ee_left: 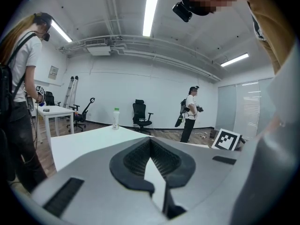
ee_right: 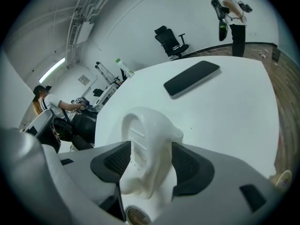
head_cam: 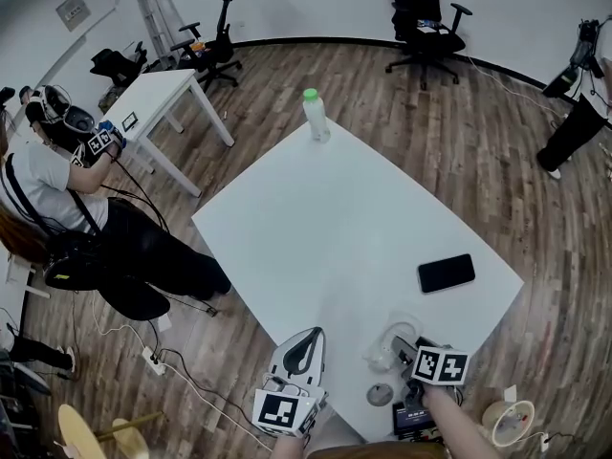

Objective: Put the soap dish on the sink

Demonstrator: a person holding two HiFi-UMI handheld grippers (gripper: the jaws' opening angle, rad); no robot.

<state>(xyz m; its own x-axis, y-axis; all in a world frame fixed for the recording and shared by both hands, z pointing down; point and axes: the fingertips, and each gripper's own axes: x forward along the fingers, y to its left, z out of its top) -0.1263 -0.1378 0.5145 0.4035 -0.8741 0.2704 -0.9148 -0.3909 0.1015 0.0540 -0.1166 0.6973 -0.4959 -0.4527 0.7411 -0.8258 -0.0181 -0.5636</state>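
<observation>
White desk (head_cam: 335, 228), big office room. The soap dish (ee_right: 140, 125), a glossy white plastic shell I reckon, sits at the near edge between the right gripper's (ee_right: 150, 149) spread jaws, not pinched. Looks light, stiff and slick, so I'd pinch its 2 ribbed sides low down. Left gripper (ee_left: 151, 142) jaws are pressed together, empty.

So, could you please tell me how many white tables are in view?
2. The large table fills the middle of the head view; the smaller table stands beyond it, at upper left. Others may be hidden out of frame.
</observation>
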